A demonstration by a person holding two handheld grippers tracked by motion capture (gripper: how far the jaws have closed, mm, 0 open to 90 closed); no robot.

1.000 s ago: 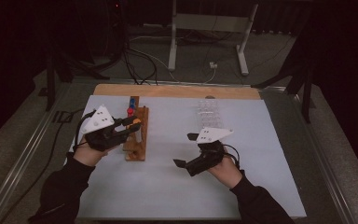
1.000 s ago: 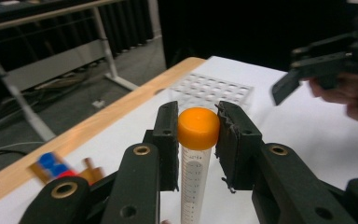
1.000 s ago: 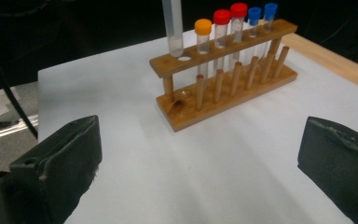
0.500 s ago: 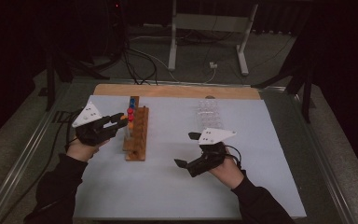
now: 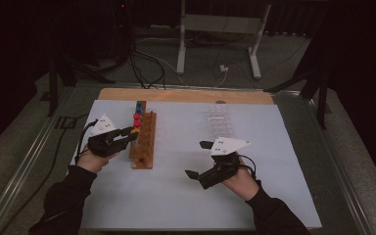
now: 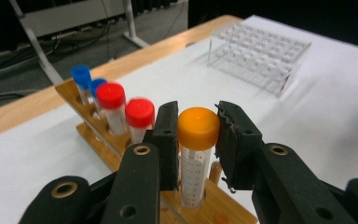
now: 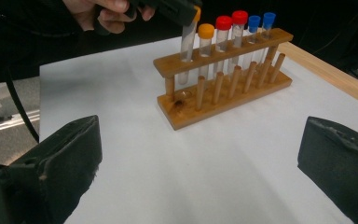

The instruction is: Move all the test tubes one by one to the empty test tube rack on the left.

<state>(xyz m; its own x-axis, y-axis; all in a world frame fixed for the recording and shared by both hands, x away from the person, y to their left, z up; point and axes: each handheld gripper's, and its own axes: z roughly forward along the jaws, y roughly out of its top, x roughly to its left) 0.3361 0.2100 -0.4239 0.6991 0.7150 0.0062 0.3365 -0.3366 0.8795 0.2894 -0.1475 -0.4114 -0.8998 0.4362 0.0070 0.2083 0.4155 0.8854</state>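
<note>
My left gripper (image 6: 198, 122) is shut on the cap of an orange-capped tube (image 6: 195, 172). The tube stands upright, its lower part through the end hole of the wooden rack (image 7: 223, 88) nearest the person. In the right gripper view this held tube (image 7: 185, 49) hangs from the left gripper's jaws above the top rail. In the same rack stand another orange-capped tube (image 7: 206, 32), two red-capped tubes (image 6: 111, 95) and two blue-capped ones (image 6: 80, 74). From above, the left gripper (image 5: 133, 133) is at the wooden rack's (image 5: 144, 142) left side. My right gripper (image 5: 196, 159) rests open, with nothing between its jaws, on the white mat right of the rack.
A clear plastic tube rack (image 5: 220, 122) stands on the white mat (image 5: 176, 200) at the back right. A wooden strip (image 5: 186, 95) runs along the table's far edge. Metal stand legs and cables lie on the floor beyond.
The left hand has come down with the orange-capped tube, and the tube has sunk into the rack's near end hole. The right hand has kept still.
</note>
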